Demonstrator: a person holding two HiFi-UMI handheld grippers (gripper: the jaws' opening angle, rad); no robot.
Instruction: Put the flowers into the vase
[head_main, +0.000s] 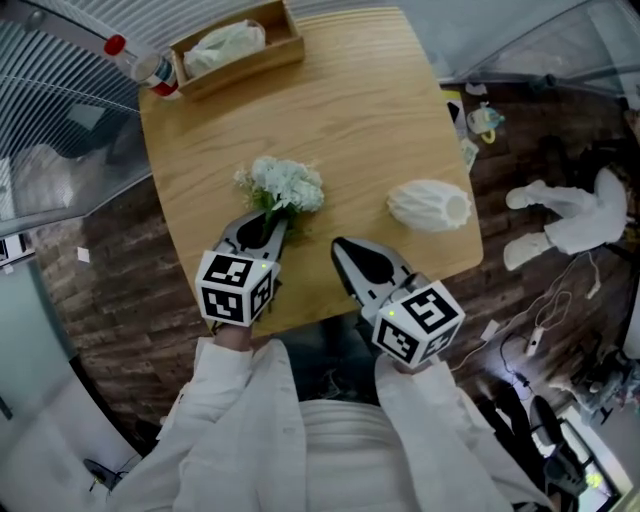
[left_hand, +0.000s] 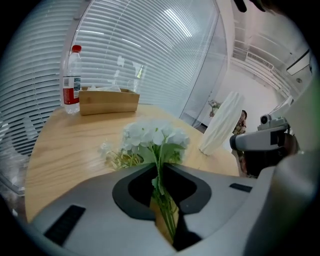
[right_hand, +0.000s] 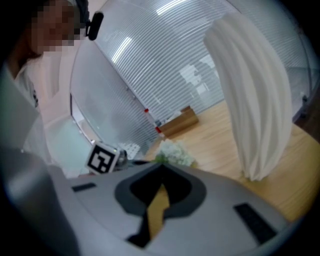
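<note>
Flowers (head_main: 288, 185), near-left on bench (head_main: 330, 110), stems clenched in left gripper (head_main: 272, 222) jaws.
Right gripper (head_main: 345, 248) jaws closed, empty; vase (head_main: 430, 205) well right. Keep grip firm, lift blooms clear, carry stems-down over vase mouth.

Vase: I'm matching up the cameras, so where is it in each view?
Head view: vase right of centre, on the table.
Left gripper view: vase right of centre, beyond the flowers.
Right gripper view: vase large, upper right.
Shared landmark: the wooden box at the table's far end.
</note>
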